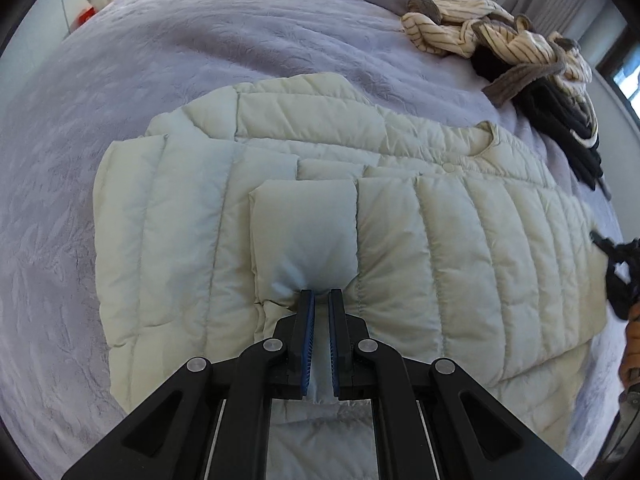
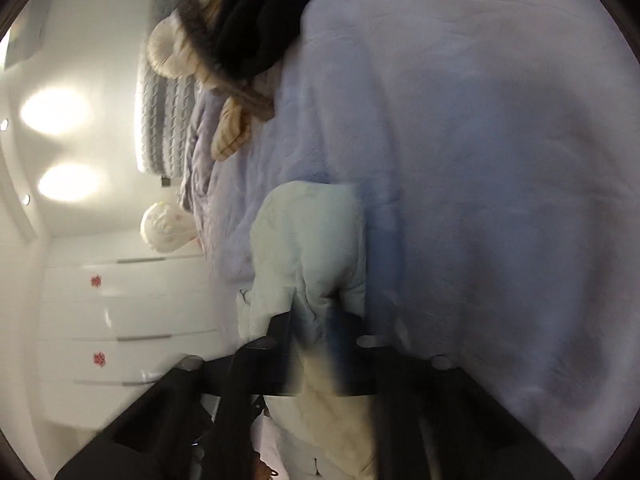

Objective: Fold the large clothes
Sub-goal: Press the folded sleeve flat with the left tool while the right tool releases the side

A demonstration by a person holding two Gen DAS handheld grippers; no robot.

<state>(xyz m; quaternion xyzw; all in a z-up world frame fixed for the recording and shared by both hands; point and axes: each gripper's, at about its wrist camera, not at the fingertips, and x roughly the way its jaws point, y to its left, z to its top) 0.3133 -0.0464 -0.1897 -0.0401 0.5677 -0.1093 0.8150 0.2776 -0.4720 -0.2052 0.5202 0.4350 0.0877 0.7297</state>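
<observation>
A cream quilted puffer jacket (image 1: 460, 248) lies spread on the lavender bedspread (image 1: 200, 60), with one sleeve folded across its front. My left gripper (image 1: 321, 294) points down at it and is shut on a pinch of the sleeve's end panel. The right wrist view is blurred and turned sideways. There my right gripper (image 2: 316, 316) is shut on a bunched part of the same cream jacket (image 2: 308, 240), lifted off the bedspread (image 2: 480, 160). A black piece of the right gripper's frame (image 1: 618, 276) shows at the right edge of the left wrist view, beside the jacket's end.
A cream-and-brown striped garment (image 1: 492, 36) and a black garment (image 1: 568, 128) are piled at the bed's far right corner. They also show in the right wrist view, the black garment (image 2: 256, 12) on top. A grey knitted pillow (image 2: 164, 120) and white drawers (image 2: 120, 320) stand beyond the bed.
</observation>
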